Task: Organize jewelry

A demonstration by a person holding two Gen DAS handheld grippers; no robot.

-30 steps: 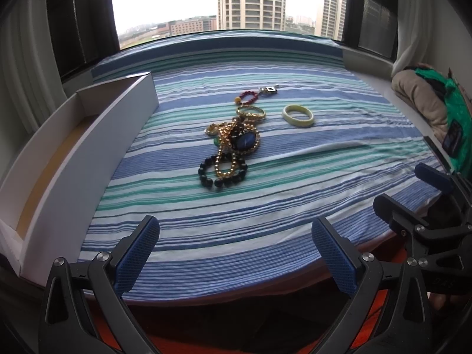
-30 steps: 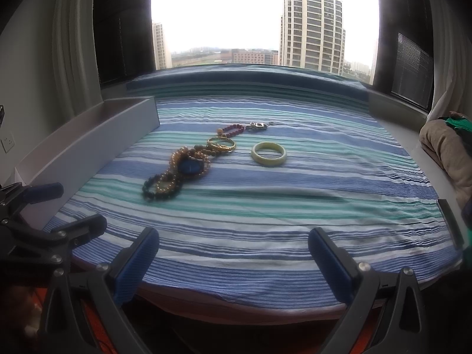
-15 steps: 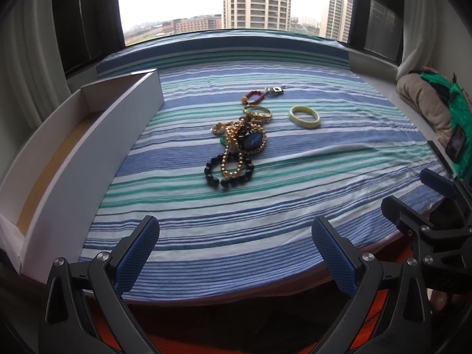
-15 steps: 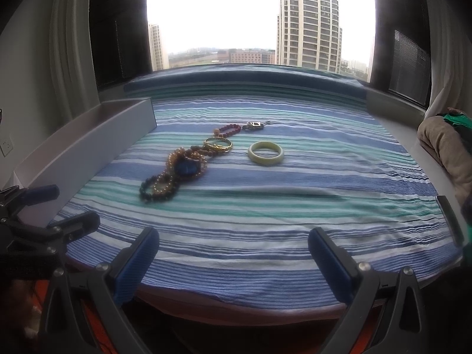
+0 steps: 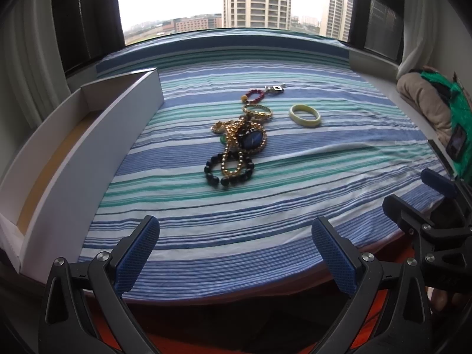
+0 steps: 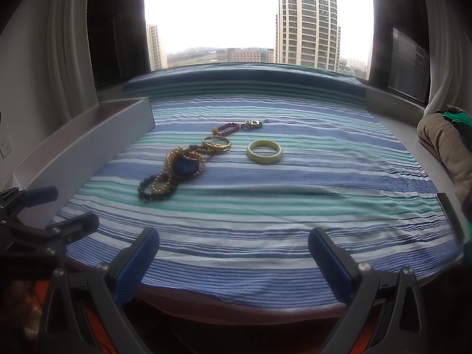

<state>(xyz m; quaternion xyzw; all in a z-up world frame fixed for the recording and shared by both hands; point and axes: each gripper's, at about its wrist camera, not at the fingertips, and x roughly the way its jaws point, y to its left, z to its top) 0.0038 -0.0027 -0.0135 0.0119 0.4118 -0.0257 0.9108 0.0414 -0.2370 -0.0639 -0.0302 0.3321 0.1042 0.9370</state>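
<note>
A heap of jewelry (image 5: 236,144) lies mid-table on the striped cloth: gold bead chains, a blue stone pendant, a dark bead bracelet (image 5: 228,174), a gold bangle (image 5: 257,110), a red bead bracelet (image 5: 255,96). A pale jade bangle (image 5: 305,115) lies apart to the right. The heap (image 6: 180,168) and the jade bangle (image 6: 264,151) also show in the right wrist view. A long white box (image 5: 85,147) stands open at the left. My left gripper (image 5: 235,252) and right gripper (image 6: 233,261) are open and empty at the near table edge.
A beige and green bundle (image 5: 433,112) lies at the right edge. The striped cloth (image 5: 265,200) has a low wrinkle right of the heap. Windows and curtains stand behind the table. Each gripper shows at the side of the other's view.
Both grippers have moved slightly forward toward the table; the jewelry sits a little closer in view. Nothing on the table has moved.
</note>
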